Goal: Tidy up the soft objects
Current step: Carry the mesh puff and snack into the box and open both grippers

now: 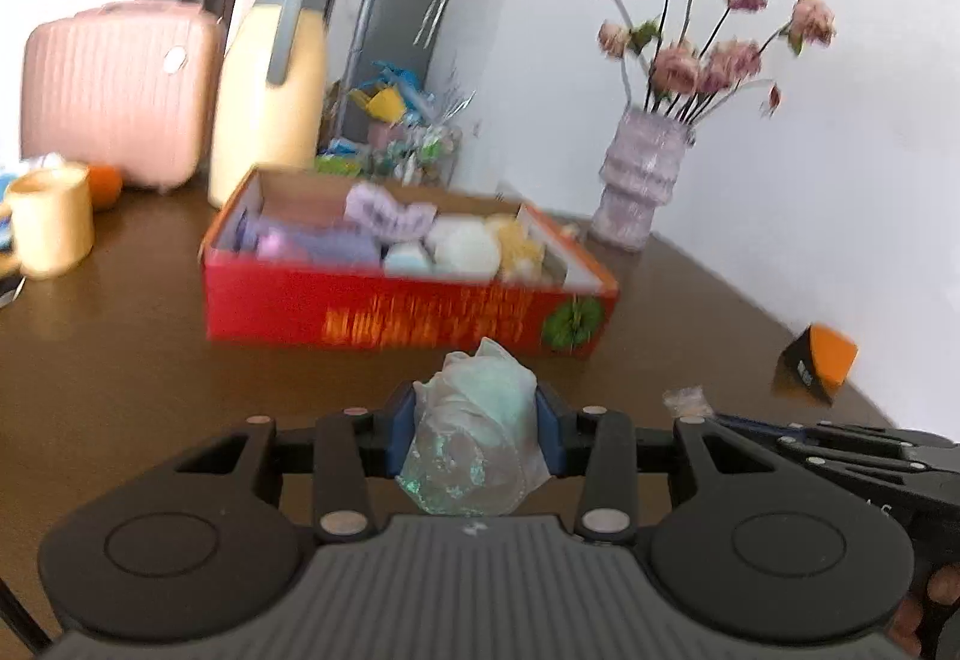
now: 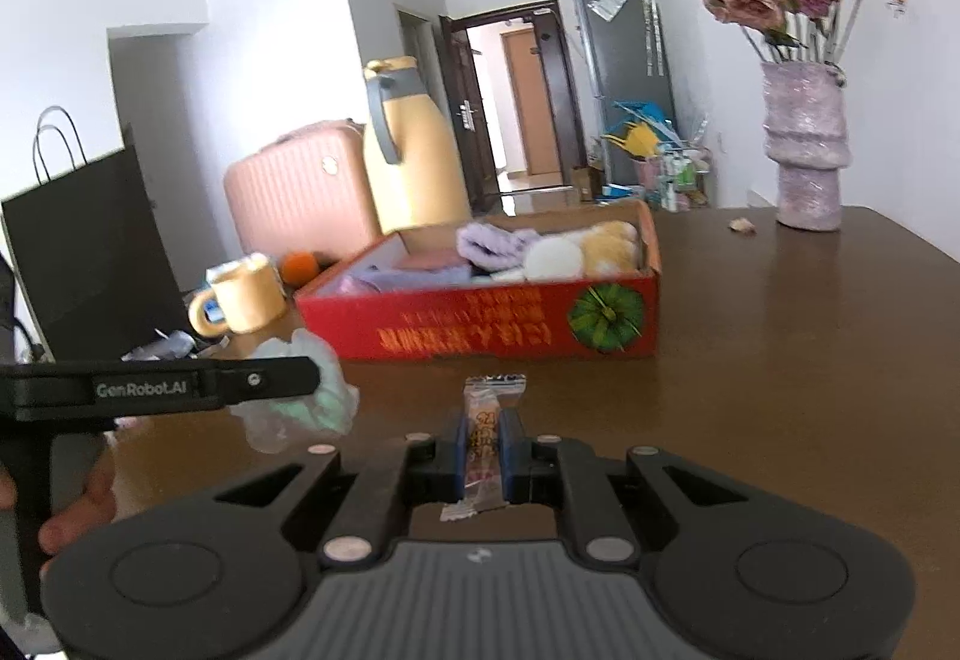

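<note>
The left hand-held gripper (image 1: 474,420) pinches a crumpled, seemingly light plastic-wrapped bundle (image 1: 480,408) at mid-body; the right hand-held gripper (image 2: 483,450), nearly closed, clamps a thin snack packet (image 2: 485,438).

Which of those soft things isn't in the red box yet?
The pale green bundle in clear plastic, pinched in the left tool in front of the red box. The lilac, white and yellow soft things already lie inside it.

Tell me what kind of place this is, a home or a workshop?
Most likely a home, a dining or living area. A brown table holds a vase of flowers, a yellow thermos jug and a mug, with a fridge and hallway door behind.
</note>
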